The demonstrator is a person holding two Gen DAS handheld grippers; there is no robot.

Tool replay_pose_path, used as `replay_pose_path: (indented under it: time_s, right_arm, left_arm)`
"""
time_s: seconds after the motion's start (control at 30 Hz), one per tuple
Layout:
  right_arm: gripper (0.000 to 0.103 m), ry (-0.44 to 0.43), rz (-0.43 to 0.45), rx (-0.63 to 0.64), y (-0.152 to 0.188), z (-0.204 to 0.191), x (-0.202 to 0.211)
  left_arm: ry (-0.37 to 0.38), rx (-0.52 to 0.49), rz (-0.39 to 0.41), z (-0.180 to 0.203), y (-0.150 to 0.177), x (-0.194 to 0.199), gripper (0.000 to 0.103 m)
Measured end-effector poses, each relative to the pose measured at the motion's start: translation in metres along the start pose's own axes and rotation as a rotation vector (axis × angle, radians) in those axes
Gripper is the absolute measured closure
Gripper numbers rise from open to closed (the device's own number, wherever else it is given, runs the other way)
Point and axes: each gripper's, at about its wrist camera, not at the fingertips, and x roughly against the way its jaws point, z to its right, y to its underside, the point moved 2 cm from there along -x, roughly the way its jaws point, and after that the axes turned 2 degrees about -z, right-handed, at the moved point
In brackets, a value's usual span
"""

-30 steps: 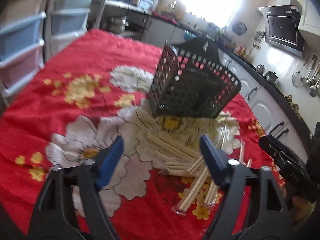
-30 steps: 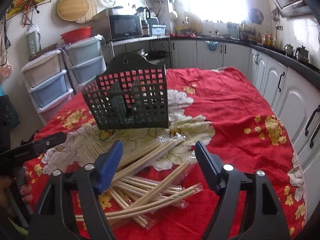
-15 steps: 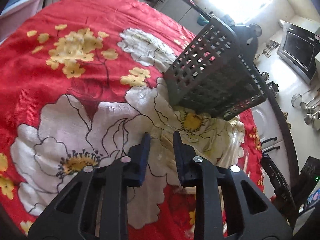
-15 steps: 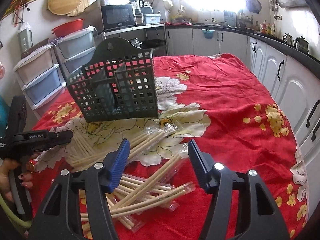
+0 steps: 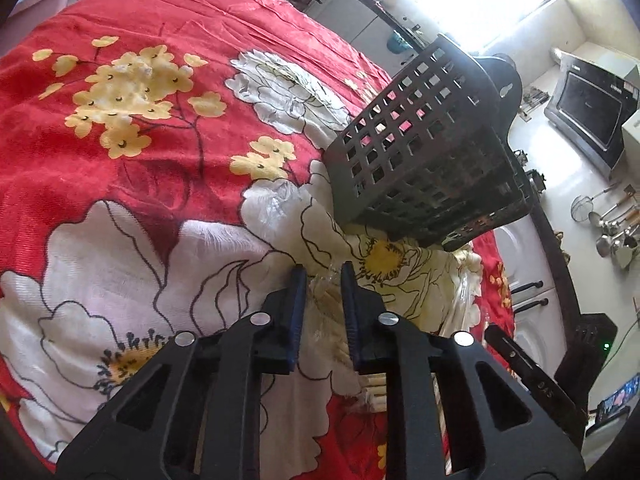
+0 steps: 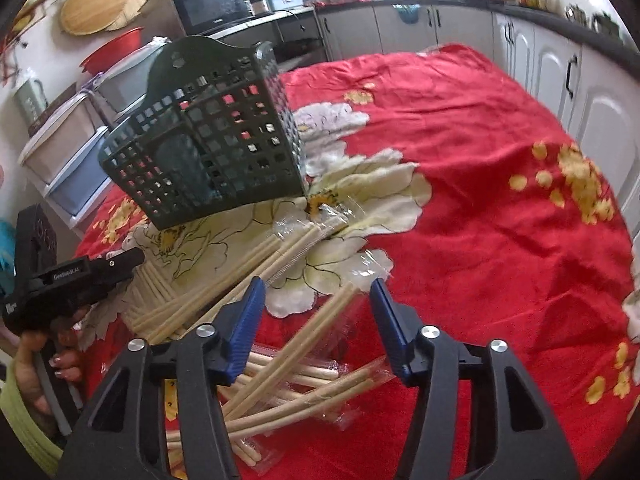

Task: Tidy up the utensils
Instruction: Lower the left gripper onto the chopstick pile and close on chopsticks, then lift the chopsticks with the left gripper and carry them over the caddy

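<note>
1. My left gripper [image 5: 323, 280] has its blue-padded jaws drawn nearly together on the crinkled clear wrapper end of a pale chopstick pair [image 5: 326, 304], just in front of the dark perforated plastic utensil basket [image 5: 432, 160]. Whether the pads truly pinch it I cannot tell for certain, though the narrow gap suggests a grip.
2. My right gripper [image 6: 318, 292] hangs wide apart and holds nothing, poised over the pile on the near side of the basket, probably ready for a second pick.
3. The heap of pale wooden chopsticks in clear plastic sleeves [image 6: 280, 320] lies fanned and crossed in front of the basket, the nearest ends almost at its foot.
4. The basket stands upright on the red flower-printed tablecloth [image 6: 480, 184], divided inside, with a hanging tab at the back; no chopsticks show inside it.
5. The sleeves are glossy and loose, so I judge they may slip.
</note>
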Motion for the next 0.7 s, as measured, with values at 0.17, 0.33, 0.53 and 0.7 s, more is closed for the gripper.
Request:
replay_pose_path:
  time_s: [0.17, 0.33, 0.53, 0.7]
  right_arm:
    - [0.073, -0.038, -0.031, -0.071, -0.001, 0.011, -0.006]
    - [0.083, -0.103, -0.065, -0.140, -0.005, 0.020, -0.013]
    - [0.091, -0.159, -0.060, -0.176, -0.009, 0.023, -0.010]
    - [0.092, -0.180, -0.037, -0.171, -0.015, 0.019, -0.002]
  left_arm:
    - [0.027, 0.012, -0.004, -0.004, -0.001, 0.001, 0.097]
    - [0.062, 0.030, 0.001, -0.007, -0.001, 0.006, 0.100]
    - [0.091, 0.033, 0.040, -0.009, -0.001, 0.023, 0.101]
    - [0.108, 0.041, 0.075, -0.009, -0.006, 0.039, 0.101]
